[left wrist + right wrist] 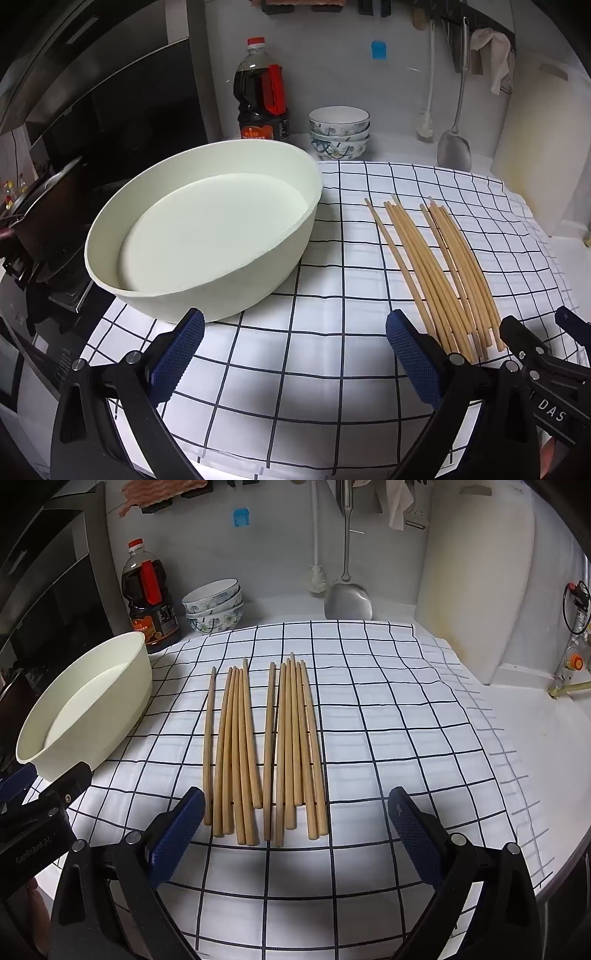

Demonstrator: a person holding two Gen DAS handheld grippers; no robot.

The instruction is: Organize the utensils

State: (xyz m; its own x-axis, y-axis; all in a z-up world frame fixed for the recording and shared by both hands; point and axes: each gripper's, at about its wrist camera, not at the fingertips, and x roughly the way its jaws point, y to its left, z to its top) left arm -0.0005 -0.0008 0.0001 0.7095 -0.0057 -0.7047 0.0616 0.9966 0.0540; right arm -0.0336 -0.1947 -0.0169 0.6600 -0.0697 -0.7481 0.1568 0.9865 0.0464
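Pale wooden chopsticks [258, 753] laid side by side on the checked cloth over the table [388, 738], long axes pointing straight away from the wide-open, empty right tongs [295, 830], far nearer these than the equally wide, empty left tongs [295, 354] by the cream round basin [207, 236].

Roughly twelve chopsticks [264, 753], three bowls [214, 607], one basin [122, 686].

Tan wooden sticks [258, 753] lying flat side by side on the checked cloth [369, 738], just ahead of the open right claw [295, 827], empty cream tub [207, 229] ahead of the left claw [295, 350]
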